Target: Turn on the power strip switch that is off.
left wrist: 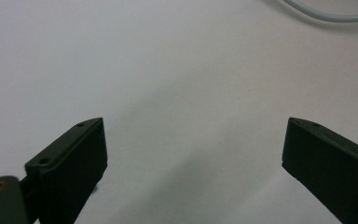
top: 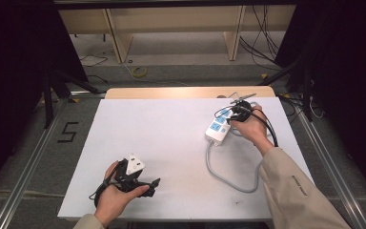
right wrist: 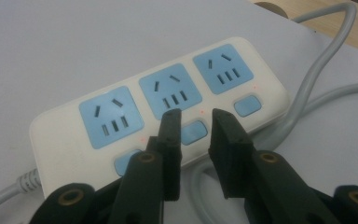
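White power strip (right wrist: 158, 112) w/ three blue sockets and three blue switches lies flat on the white table sheet (top: 171, 143), right half, toward the far edge. In the high view the strip (top: 218, 128) runs diagonally, its grey cord (top: 228, 179) looping off the near end toward the person and curving back right.

Right gripper (right wrist: 196, 116) sits over the strip's switch side; jaws narrow, a small gap btwn them, nothing clamped. Tips are either side of the middle switch (right wrist: 193, 132); whether they touch the strip can't be told. In the high view the right gripper (top: 238, 112) is at the strip's far end, right hand (top: 251, 126) wrapped round it, beige sleeve (top: 293, 191) coming in from the bottom right.

Left gripper (top: 145, 185) is well apart from the strip, near-left part of the sheet, held low in the left hand (top: 116, 193), white block (top: 135, 163) on top of it. Left gripper view: jaws wide apart, bare sheet btwn them (left wrist: 193, 154), a bit of grey cord (left wrist: 331, 14) at top right.
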Action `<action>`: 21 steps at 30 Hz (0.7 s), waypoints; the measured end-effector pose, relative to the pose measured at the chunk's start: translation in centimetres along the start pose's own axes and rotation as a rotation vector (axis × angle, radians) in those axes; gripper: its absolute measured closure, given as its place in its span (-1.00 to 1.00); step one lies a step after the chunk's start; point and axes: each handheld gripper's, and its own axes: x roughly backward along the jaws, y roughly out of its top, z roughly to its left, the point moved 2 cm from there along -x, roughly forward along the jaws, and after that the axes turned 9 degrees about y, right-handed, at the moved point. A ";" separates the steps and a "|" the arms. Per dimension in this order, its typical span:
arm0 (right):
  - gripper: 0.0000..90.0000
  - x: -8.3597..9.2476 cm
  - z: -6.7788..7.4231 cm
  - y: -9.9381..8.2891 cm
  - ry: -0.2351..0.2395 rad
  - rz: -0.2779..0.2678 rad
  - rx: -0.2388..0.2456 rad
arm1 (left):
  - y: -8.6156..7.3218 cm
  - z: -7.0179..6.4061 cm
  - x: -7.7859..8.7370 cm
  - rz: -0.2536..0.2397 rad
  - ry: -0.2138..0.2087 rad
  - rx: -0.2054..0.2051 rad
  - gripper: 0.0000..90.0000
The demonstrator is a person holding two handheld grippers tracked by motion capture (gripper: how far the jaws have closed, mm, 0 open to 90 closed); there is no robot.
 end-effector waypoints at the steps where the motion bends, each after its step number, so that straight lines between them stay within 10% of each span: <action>1: 0.62 0.1 0.0 -0.1 -0.001 -0.002 0.000 | 0.0 0.0 0.0 0.000 0.000 0.000 -0.86; 21: 0.41 2.3 0.5 -2.2 0.042 -0.037 -0.002 | 0.0 0.0 0.0 0.003 0.002 -0.002 -0.86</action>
